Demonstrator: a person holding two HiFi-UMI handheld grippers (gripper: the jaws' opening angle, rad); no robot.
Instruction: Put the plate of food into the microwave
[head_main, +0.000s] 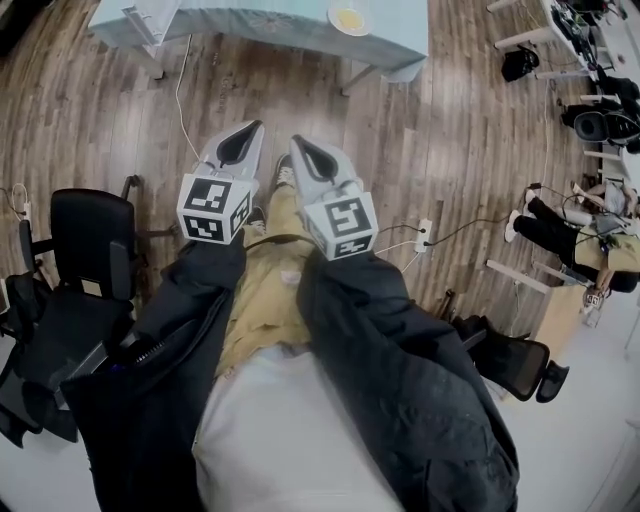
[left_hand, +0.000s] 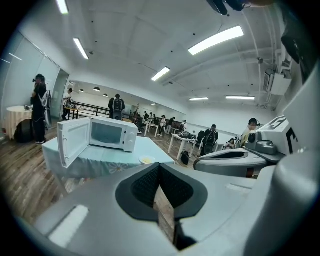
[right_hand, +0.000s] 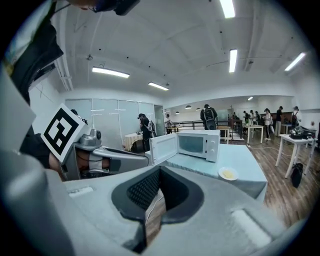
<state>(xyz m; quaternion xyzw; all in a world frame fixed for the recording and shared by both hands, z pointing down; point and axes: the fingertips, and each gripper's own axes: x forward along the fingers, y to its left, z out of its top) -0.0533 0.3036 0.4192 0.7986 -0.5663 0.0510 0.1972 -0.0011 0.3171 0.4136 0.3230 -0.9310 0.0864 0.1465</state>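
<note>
A white plate of yellow food (head_main: 349, 18) lies on a table with a light blue cloth (head_main: 300, 30), well ahead of both grippers. In the left gripper view the plate (left_hand: 146, 160) is to the right of a white microwave (left_hand: 107, 134), whose door (left_hand: 72, 141) hangs open to the left. The right gripper view shows the same microwave (right_hand: 197, 145) and plate (right_hand: 228, 173). My left gripper (head_main: 254, 127) and right gripper (head_main: 298, 141) are held side by side over the wooden floor, both shut and empty.
Black office chairs stand at the left (head_main: 85, 250) and lower right (head_main: 510, 360). A power strip with cables (head_main: 422, 232) lies on the floor. A seated person (head_main: 570, 235) is at the right. More people and tables (right_hand: 295, 137) are beyond the microwave.
</note>
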